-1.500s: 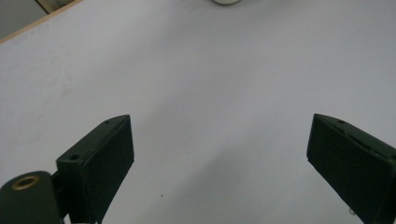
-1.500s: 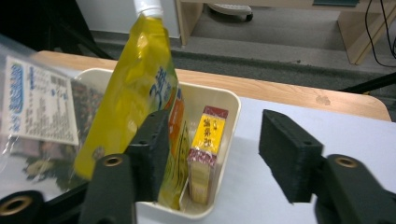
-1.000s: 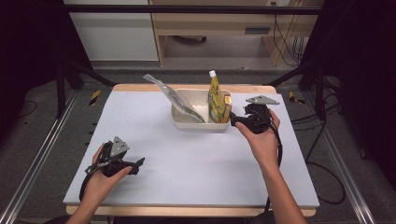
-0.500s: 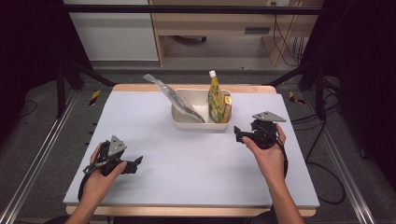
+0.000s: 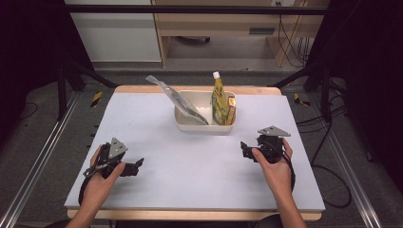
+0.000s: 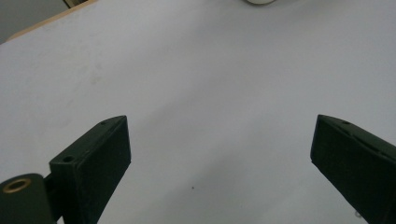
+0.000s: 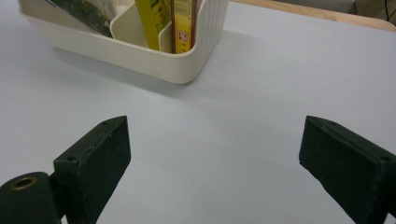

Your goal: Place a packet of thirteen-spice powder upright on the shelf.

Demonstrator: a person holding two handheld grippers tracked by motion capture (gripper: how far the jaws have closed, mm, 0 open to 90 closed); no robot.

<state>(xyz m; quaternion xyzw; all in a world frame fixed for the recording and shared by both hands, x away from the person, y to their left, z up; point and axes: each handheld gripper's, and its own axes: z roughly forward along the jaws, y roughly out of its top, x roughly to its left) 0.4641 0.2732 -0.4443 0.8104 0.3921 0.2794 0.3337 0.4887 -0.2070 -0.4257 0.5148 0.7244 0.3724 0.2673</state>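
A cream ribbed bin (image 5: 199, 125) (image 7: 154, 58) stands at the back middle of the table. In it lean a clear plastic packet (image 5: 178, 99) (image 7: 79, 11), a yellow squeeze pouch with a white cap (image 5: 217, 99) (image 7: 150, 21) and a small yellow-red box (image 5: 230, 110) (image 7: 183, 23). My left gripper (image 5: 138, 165) (image 6: 219, 154) rests low at the front left, open, with bare tabletop between its jaws. My right gripper (image 5: 244, 151) (image 7: 212, 158) is at the right front of the bin, open and holding nothing, pointing toward the bin's corner.
The pale grey tabletop (image 5: 190, 166) has a wooden edge (image 5: 142, 89) at the back. Black frame poles (image 5: 62, 71) and metal rails (image 5: 33, 166) flank the table. Cables (image 5: 332, 166) trail off to the right.
My right gripper has pulled back from beside the bin toward the front right of the table. The left gripper has barely moved. The bin's contents stay as they were.
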